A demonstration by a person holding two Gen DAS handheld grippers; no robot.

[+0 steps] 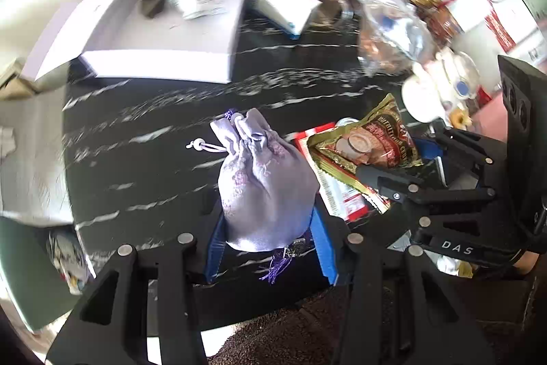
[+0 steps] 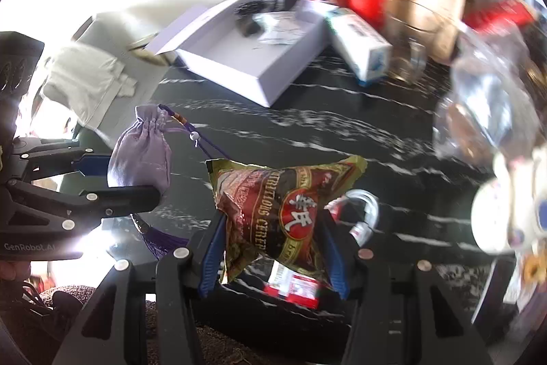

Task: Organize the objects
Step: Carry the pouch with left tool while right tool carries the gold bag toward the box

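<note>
Left gripper [image 1: 270, 224] clamps a lilac pouch [image 1: 263, 183] mid-frame; right gripper [image 2: 273, 248] clamps a cereal packet [image 2: 280, 211] at centre; bare dark marble table [image 1: 171, 112] above them, white box [image 1: 164, 33] upper left

The pouch [image 1: 263, 183] sits between the left gripper's [image 1: 268, 242] jaws, left of the packet [image 2: 283, 214] between the right gripper's [image 2: 273, 255] jaws, both above the worktop [image 1: 164, 159]. Behind them lies an open box [image 1: 164, 33], a carton [image 1: 283, 2] just to its right.
</note>
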